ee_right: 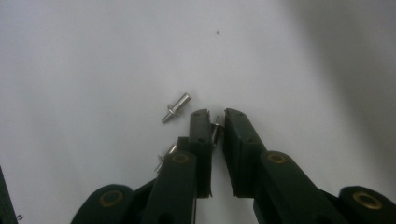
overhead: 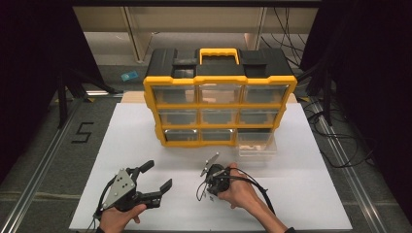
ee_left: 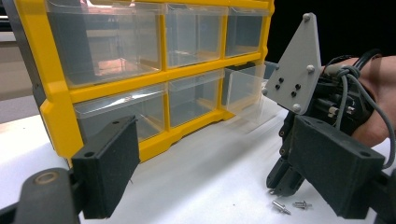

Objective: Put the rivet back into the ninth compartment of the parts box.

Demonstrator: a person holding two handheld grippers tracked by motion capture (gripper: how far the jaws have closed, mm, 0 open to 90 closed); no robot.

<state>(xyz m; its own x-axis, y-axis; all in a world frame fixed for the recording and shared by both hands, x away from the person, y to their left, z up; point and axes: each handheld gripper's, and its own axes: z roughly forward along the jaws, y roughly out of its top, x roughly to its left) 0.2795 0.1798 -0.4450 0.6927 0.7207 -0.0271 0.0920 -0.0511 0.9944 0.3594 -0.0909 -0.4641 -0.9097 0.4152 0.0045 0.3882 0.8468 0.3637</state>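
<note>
A small metal pin (ee_right: pixel 216 132) sits pinched between the tips of the right gripper (ee_right: pixel 216 122), standing roughly upright in the narrow gap, both pads pressing in on it. The jaws are almost together, with the pin as the one thing keeping them apart. Just off the left jaw's tip lies a second pin (ee_right: pixel 176 108), flat on the white table (ee_right: pixel 93 56), tilted, apart from the jaw. A third pin (ee_right: pixel 164 157) peeks out beside the left jaw, lower down, partly tucked under it.

From the left gripper view, the right gripper points its tips down at the table, with two loose pins (ee_left: pixel 289 205) lying just beside them.

The left gripper (overhead: pixel 158 175) rests on the table, jaws spread wide, holding nothing. Out past its jaws stands the yellow drawer organizer (overhead: pixel 218 104) with clear drawers, and one clear drawer (overhead: pixel 256 145) is pulled out onto the table at the lower right corner of the organizer.
</note>
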